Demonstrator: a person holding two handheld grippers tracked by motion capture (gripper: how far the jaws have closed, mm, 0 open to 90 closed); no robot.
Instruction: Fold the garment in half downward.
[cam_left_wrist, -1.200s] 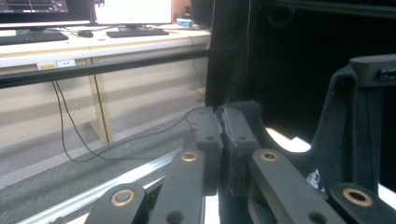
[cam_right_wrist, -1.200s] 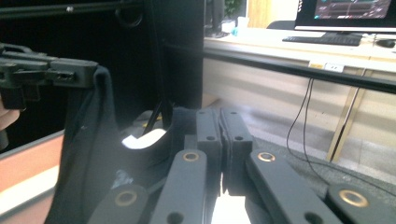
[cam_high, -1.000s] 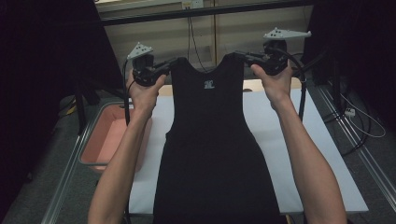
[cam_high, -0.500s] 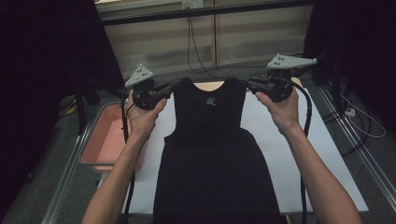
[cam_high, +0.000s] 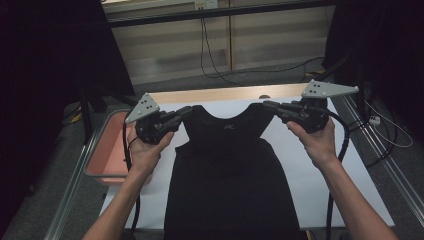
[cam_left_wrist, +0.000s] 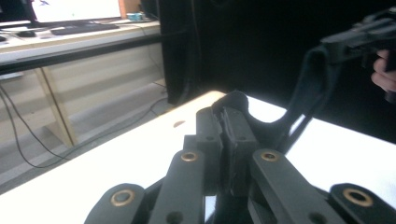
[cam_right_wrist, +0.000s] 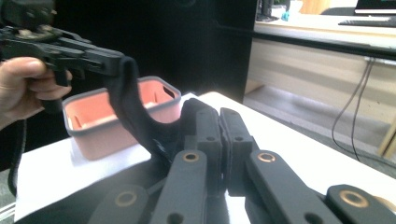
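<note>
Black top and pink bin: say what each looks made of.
The black top looks like soft matte knit fabric: its strap drapes limp between the grippers. The pink bin looks like smooth moulded plastic, with rounded corners and a grey rim; rubber is possible.

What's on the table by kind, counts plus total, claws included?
Black sleeveless garment: 1
Pink bin: 1
White sheet: 1
Claws: 2, left claw and right claw, each shut on a shoulder strap
Total: 5

High cam overhead, facing fwd/down; gripper cams close, facing inward.
</note>
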